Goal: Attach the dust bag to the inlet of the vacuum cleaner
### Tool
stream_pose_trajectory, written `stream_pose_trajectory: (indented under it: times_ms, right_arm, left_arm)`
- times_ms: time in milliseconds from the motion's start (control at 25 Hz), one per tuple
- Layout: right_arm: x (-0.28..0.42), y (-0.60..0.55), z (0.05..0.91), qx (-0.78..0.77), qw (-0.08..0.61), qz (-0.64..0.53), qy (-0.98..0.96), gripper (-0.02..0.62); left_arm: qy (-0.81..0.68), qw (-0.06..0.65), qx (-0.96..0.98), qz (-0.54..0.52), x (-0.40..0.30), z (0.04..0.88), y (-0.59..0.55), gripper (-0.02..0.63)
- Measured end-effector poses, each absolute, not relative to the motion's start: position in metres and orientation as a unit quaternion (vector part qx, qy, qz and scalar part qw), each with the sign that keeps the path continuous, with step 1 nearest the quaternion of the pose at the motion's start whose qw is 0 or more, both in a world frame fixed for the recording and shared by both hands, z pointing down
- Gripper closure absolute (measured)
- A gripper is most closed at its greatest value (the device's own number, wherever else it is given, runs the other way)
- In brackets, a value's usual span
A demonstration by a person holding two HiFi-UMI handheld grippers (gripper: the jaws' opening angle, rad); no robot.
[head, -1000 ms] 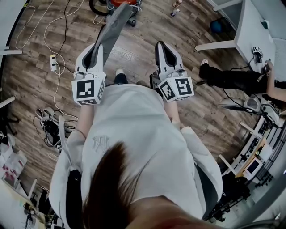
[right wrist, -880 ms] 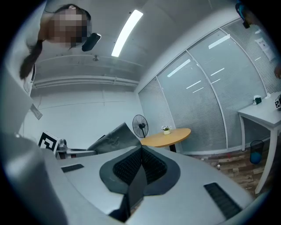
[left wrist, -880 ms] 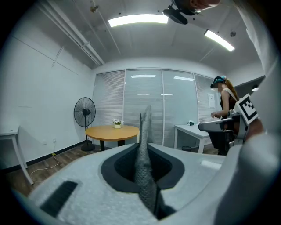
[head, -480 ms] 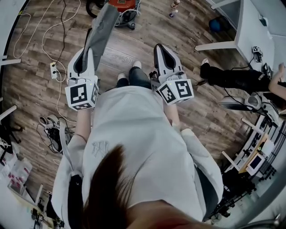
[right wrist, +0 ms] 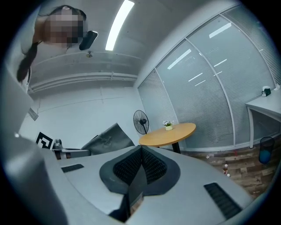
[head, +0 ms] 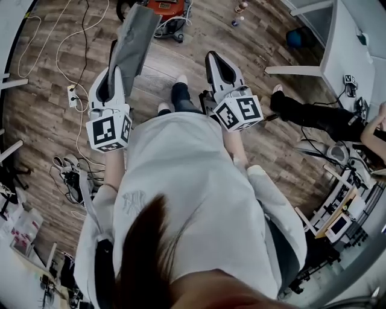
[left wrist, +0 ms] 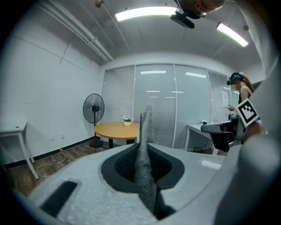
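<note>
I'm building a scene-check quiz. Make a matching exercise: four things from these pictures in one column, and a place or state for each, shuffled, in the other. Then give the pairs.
Things
1 dust bag
2 right gripper
3 round table
4 vacuum cleaner

Places or states
a shut, holding nothing
b red-bodied, on the wooden floor
c clamped in the left gripper
d bears a small flower pot

Pairs: 1-c, 2-a, 3-d, 4-b
</note>
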State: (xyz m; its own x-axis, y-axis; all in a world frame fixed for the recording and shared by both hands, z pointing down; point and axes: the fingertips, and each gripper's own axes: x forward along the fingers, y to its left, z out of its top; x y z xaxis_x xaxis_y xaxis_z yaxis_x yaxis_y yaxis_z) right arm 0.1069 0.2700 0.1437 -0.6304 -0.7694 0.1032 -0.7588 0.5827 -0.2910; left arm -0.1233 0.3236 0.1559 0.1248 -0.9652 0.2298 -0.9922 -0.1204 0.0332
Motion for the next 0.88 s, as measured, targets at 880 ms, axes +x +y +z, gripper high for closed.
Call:
stream_pose_trajectory:
  times_ms: [880]
  right_arm:
    - [0.163, 0.128, 0.162, -0.423, 0.014, -0.183, 0.887, 0.594]
  left_arm:
    - [-0.677, 0.100, 0.725, 0.082, -0.086, 0.159, 0.176, 0.569]
